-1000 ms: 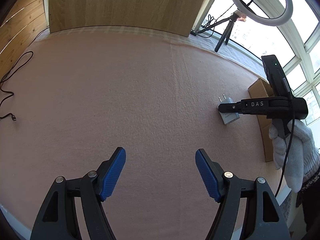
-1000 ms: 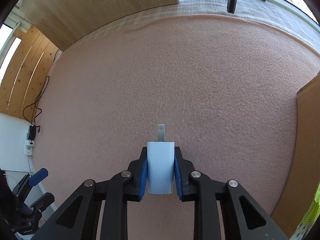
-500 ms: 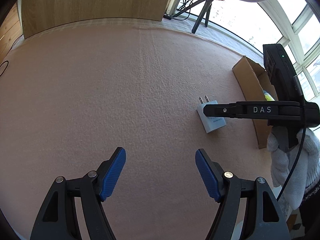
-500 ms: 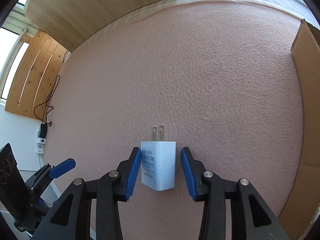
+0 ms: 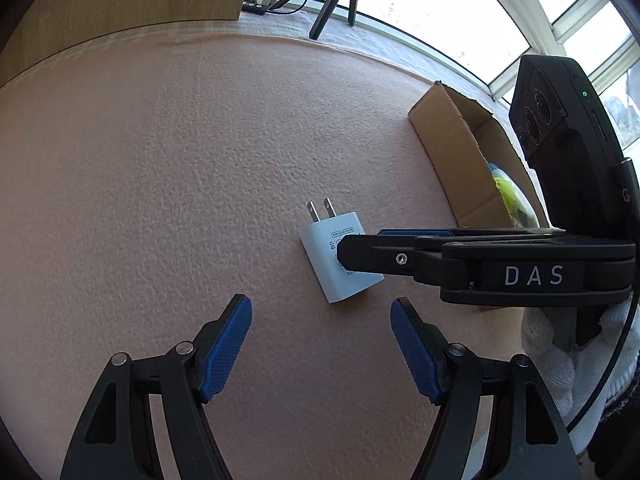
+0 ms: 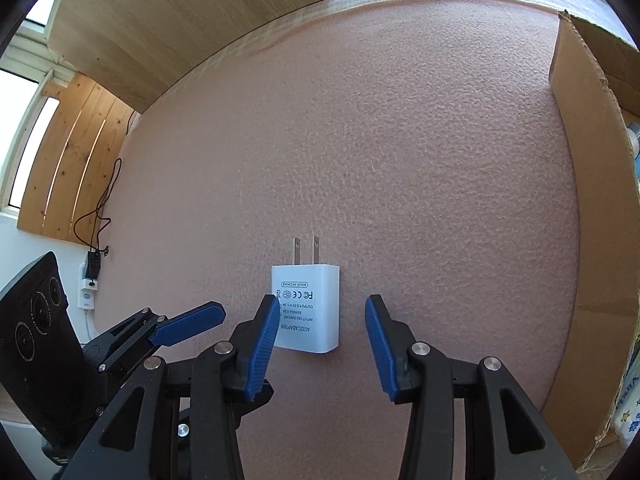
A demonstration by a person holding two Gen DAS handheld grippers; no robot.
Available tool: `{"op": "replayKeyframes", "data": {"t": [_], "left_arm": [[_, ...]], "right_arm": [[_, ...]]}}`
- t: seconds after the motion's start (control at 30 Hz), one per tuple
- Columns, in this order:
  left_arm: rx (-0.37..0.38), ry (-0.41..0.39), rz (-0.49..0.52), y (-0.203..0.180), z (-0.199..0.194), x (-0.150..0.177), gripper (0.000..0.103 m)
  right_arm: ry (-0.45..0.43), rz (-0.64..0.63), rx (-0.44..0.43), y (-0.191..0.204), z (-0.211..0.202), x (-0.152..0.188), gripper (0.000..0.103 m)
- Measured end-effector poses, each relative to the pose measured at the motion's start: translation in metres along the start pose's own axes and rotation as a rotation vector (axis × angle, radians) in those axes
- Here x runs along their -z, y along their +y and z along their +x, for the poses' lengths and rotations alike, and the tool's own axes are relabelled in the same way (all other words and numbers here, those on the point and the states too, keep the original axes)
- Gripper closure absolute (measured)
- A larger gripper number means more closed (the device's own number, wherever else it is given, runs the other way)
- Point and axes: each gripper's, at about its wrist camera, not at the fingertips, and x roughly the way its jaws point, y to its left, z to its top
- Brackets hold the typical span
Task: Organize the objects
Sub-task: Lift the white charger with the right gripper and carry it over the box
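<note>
Now both grippers point steeply down at the pink mat (image 6: 400, 140). The right gripper (image 6: 322, 344) hangs just above the charger (image 6: 306, 308), its blue pads (image 6: 262, 344) parted and clear of the white body; the charger sits in the gap between them, nearer the left-hand pad, with mat showing on the other side. Nothing is gripped. In the left wrist view the same gripper (image 5: 348, 252) reaches in from the right, side-on, its black finger crossing over the charger (image 5: 320, 240), and a gloved hand (image 5: 548, 360) holds its handle low at the right edge.

The left gripper (image 5: 320, 344) hovers over bare mat just short of the charger, its jaws set wide apart and empty. In the right wrist view its blue pad (image 6: 188, 326) shows at lower left, close beside the right gripper.

The charger lies flat on the mat, a small white block with rounded corners, two metal prongs (image 6: 306, 250) pointing away from the right gripper. Grey printed text covers its upper face, including "MADE IN CHINA" and approval marks. It lies near an open cardboard box (image 5: 452, 160), which stands to its right at the mat's edge; something yellow-green (image 5: 504, 188) shows inside, too hidden to identify.
</note>
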Motion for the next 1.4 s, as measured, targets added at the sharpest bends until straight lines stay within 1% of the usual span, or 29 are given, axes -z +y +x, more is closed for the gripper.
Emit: {"op": "replayKeyframes", "data": {"t": [0.1, 0.2, 0.3, 0.33, 0.37, 0.47, 0.6, 0.77, 0.9, 1.1, 1.17, 1.2, 1.23, 1.4], "left_arm": [[0.013, 0.009, 0.019, -0.007, 0.009, -0.006, 0.029], [0.039, 0.016, 0.003, -0.007, 0.016, -0.012, 0.032], [0.055, 0.014, 0.002, -0.009, 0.019, -0.017, 0.044], [0.061, 0.016, 0.005, -0.01, 0.02, -0.018, 0.05], [0.063, 0.02, 0.008, -0.011, 0.02, -0.019, 0.053], [0.059, 0.018, 0.016, -0.014, 0.021, -0.021, 0.054], [0.05, 0.013, 0.026, -0.017, 0.018, -0.018, 0.055], [0.042, -0.008, 0.064, -0.032, 0.01, -0.023, 0.056], [0.045, -0.046, 0.122, -0.055, -0.004, -0.036, 0.056], [0.081, -0.088, 0.191, -0.096, -0.009, -0.063, 0.056], [0.09, -0.095, 0.217, -0.11, -0.003, -0.075, 0.056], [0.095, -0.095, 0.229, -0.122, 0.009, -0.089, 0.056], [0.1, -0.094, 0.241, -0.13, 0.013, -0.096, 0.056], [0.114, -0.095, 0.307, -0.173, 0.029, -0.115, 0.056]], "right_arm": [[0.008, 0.003, -0.02, -0.001, 0.001, 0.0, 0.063], [0.015, 0.005, -0.031, -0.003, 0.002, -0.002, 0.066], [0.02, 0.002, -0.041, -0.003, 0.004, -0.003, 0.07], [0.024, 0.001, -0.049, -0.004, 0.003, -0.003, 0.071], [0.028, 0.002, -0.056, -0.005, 0.004, -0.003, 0.071], [0.041, 0.002, -0.067, -0.007, 0.005, -0.003, 0.071], [0.027, 0.011, -0.064, -0.006, 0.003, -0.002, 0.072], [-0.009, 0.028, -0.071, -0.012, -0.011, -0.001, 0.072], [-0.067, 0.03, -0.072, -0.017, -0.038, -0.002, 0.072], [-0.166, 0.04, -0.039, -0.033, -0.086, -0.008, 0.072], [-0.194, 0.048, -0.027, -0.039, -0.099, -0.01, 0.072], [-0.204, 0.051, -0.021, -0.043, -0.105, -0.01, 0.072], [-0.215, 0.055, -0.015, -0.049, -0.112, -0.011, 0.072], [-0.264, 0.087, 0.018, -0.073, -0.136, -0.017, 0.072]]}}
